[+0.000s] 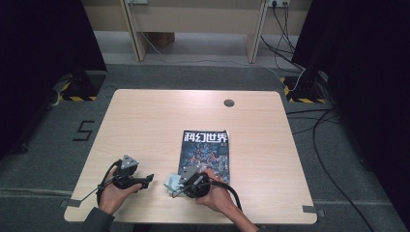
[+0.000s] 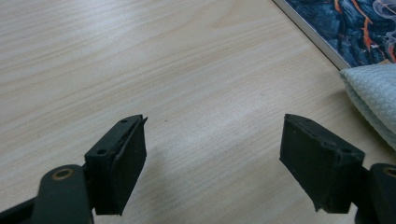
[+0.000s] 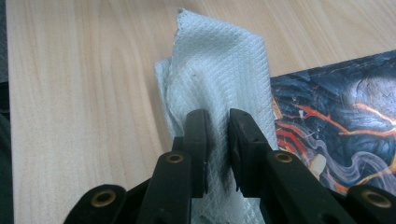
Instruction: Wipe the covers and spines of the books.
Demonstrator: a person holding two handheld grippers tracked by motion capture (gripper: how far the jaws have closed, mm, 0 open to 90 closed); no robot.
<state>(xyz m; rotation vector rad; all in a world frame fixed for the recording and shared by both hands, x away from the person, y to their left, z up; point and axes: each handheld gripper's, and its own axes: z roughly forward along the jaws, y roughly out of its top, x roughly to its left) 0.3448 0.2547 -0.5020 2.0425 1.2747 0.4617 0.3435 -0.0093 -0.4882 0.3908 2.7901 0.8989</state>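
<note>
A pale blue-white quilted cloth point(image 3: 219, 70) is pinched between the jaws of my right gripper point(image 3: 217, 135), which is shut on it. In the high view that gripper point(image 1: 180, 186) sits at the near-left corner of a dark magazine point(image 1: 206, 152), with the cloth point(image 1: 171, 182) bunched beside it. The magazine cover point(image 3: 336, 116) lies under and right of the cloth. My left gripper point(image 1: 145, 181) is held low over the table, left of the cloth, its jaws wide apart point(image 2: 212, 158) over bare wood. The cloth's edge point(image 2: 373, 98) lies just to its right.
The light wooden table point(image 1: 145, 125) has a round cable port point(image 1: 228, 102) near its far edge. Cables run over the grey floor at the right. A wooden bench stands beyond the table.
</note>
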